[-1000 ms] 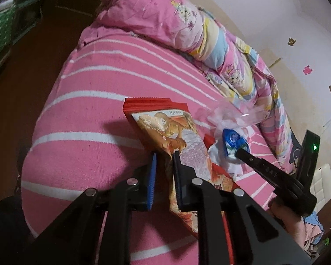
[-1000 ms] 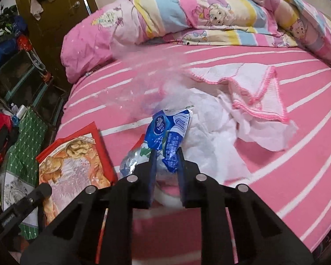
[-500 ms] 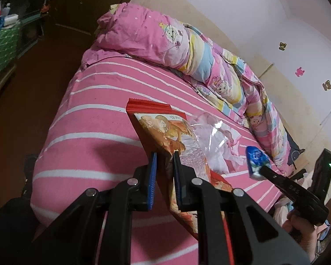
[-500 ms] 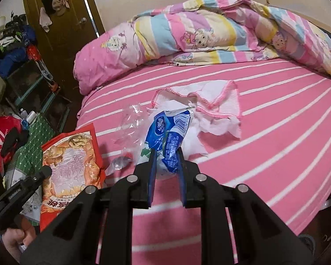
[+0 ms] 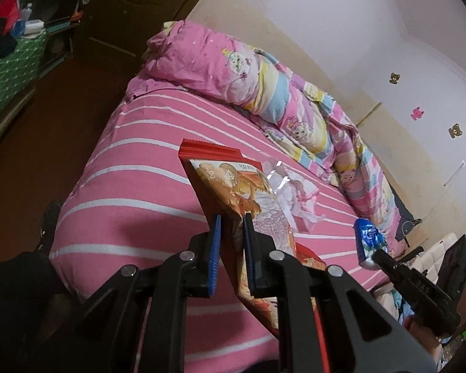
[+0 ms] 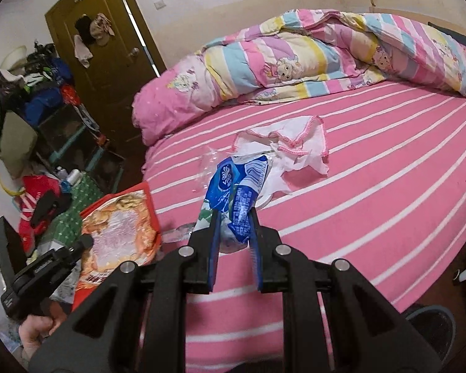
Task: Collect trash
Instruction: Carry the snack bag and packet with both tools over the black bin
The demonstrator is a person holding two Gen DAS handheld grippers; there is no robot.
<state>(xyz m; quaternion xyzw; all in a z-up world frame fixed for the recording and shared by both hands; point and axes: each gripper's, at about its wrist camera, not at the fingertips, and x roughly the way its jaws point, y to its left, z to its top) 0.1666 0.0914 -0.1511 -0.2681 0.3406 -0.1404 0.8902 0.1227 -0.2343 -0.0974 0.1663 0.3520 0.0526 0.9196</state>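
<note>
Blue pads of the left hand-held gripper sit nearest in the left wrist view, drawn narrow and pinching the edge of a red and orange snack bag held above the bed. Only this view shows the bag's ridged red top seal and the print near its top. At its right edge the right hand-held gripper reaches in, with a blue and white wrapper at its tip and a hand below it. Beyond the bag, crumpled clear plastic and white paper lie on the pink striped bed, and farther off a rolled cartoon quilt lies along the wall, which carries small bear stickers that the other camera misses.

The right wrist view shows its own jaws close up, narrow and clamped on the blue and white wrapper, whose barcode is visible only here. At lower left the left hand-held gripper holds the snack bag, seen flat on, with a hand on its grip. Past the wrapper a white cloth with pink trim lies on the bed beside white paper. Farthest back, only this view gives the brown door hung with clothes and the cluttered shelves beside it.
</note>
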